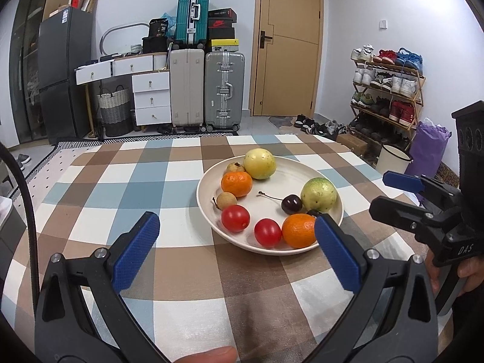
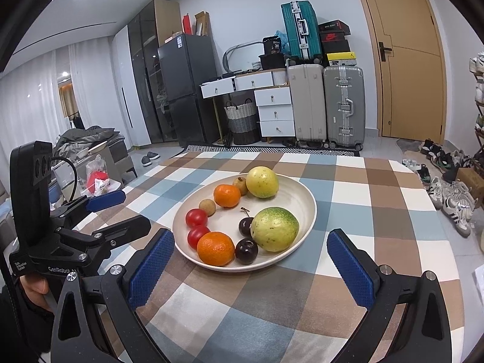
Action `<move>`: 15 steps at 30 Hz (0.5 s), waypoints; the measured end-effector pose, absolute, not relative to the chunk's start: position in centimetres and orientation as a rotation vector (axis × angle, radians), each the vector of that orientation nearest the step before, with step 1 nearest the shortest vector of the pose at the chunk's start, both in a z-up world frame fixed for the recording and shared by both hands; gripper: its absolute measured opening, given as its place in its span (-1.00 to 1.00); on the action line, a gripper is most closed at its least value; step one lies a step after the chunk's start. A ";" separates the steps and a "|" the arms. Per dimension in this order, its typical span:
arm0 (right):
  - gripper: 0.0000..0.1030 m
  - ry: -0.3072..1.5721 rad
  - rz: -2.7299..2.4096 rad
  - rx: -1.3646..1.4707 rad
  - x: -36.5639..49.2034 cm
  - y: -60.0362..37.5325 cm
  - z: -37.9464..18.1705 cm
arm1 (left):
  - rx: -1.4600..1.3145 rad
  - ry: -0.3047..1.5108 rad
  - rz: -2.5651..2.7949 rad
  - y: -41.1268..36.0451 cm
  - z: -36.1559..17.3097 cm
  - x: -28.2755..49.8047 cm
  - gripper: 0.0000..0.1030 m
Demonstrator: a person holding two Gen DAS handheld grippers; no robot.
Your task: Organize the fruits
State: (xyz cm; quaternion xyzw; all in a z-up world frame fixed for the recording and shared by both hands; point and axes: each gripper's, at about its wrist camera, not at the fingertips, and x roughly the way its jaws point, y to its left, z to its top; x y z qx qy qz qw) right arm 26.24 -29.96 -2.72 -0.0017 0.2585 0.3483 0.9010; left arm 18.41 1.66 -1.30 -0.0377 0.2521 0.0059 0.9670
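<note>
Fruit heaped in white plate [image 1: 208, 181] on checked tablecloth [image 1: 127, 181]: oranges [image 1: 298, 230], cherry tomatoes [image 1: 235, 217], cherries [image 1: 291, 204], longans [image 2: 207, 207], yellow-green fruits [image 2: 274, 229]. Left gripper [image 1: 237, 239] spread wide, empty, near plate's front. Right gripper [image 2: 251, 267] likewise spread, empty.

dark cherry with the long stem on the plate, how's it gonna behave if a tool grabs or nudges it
The dark cherry looks round and glossy, so it would probably roll across the plate if nudged and might slip between the pads. It seems small against the wide-open right tool, so the grip likely needs closing far. Its thin stem looks easy to snap.
</note>
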 end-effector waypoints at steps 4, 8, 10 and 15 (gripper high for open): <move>0.99 0.538 0.721 0.009 26.5 -30.1 -2.8 | -0.075 0.510 0.012 1.7 -1.3 18.4 0.98; 0.99 0.538 0.720 0.010 26.6 -30.1 -2.8 | -0.077 0.509 0.012 1.6 -1.3 18.4 0.98; 0.99 0.538 0.720 0.010 26.6 -30.1 -2.8 | -0.076 0.509 0.012 1.6 -1.3 18.4 0.98; 0.99 0.538 0.722 0.008 26.6 -30.1 -2.9 | -0.076 0.509 0.012 1.6 -1.3 18.4 0.98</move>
